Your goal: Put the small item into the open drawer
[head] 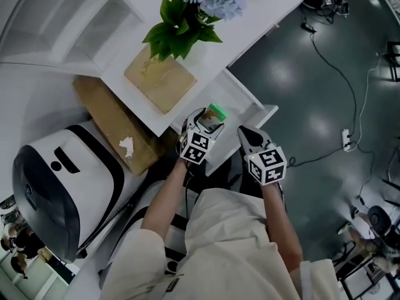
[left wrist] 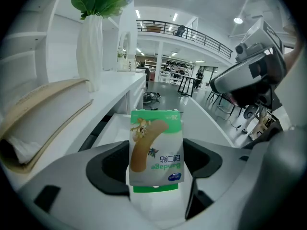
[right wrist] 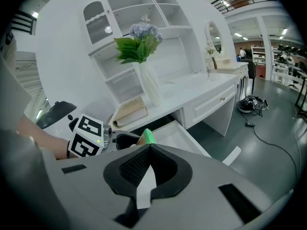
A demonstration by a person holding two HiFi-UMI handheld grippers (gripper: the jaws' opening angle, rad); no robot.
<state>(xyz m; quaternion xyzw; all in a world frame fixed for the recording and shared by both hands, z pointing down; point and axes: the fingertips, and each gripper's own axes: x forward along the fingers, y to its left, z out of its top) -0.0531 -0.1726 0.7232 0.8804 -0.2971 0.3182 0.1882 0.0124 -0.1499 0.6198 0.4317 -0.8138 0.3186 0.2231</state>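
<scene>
Head view is showing me holding both claws low in front of my body, at the edge of the white worktop (head: pixel 250 17). My left claw (head: pixel 210 122) is gripping a small flat packet of bandages with a green top edge and a tan strip printed on its white face (head: pixel 217 112). Its two jaws are pressing on the packet's lower part, and most of the packet is sticking out beyond them. In the left gripper view the packet's print is reading upside down. The packet is hanging at the near side of the open white drawer (head: pixel 247 102), which is standing pulled out from under the worktop. The packet is not lying in the drawer.

My right claw (head: pixel 244 132) is floating just beside the left one, on its right, with its jaws pressed together and nothing between them. In the right gripper view its tip is pointing toward the drawer, with the green edge of the packet peeking just above it.

On the worktop a white vase of green leaves and pale blue flowers (head: pixel 187 11) is standing beside a flat tan board (head: pixel 159 80). A rounded white and black machine (head: pixel 56 186) is sitting to my left, next to a brown cardboard box (head: pixel 115 127). A black cable (head: pixel 337 74) is trailing across the grey floor (head: pixel 300 67).
</scene>
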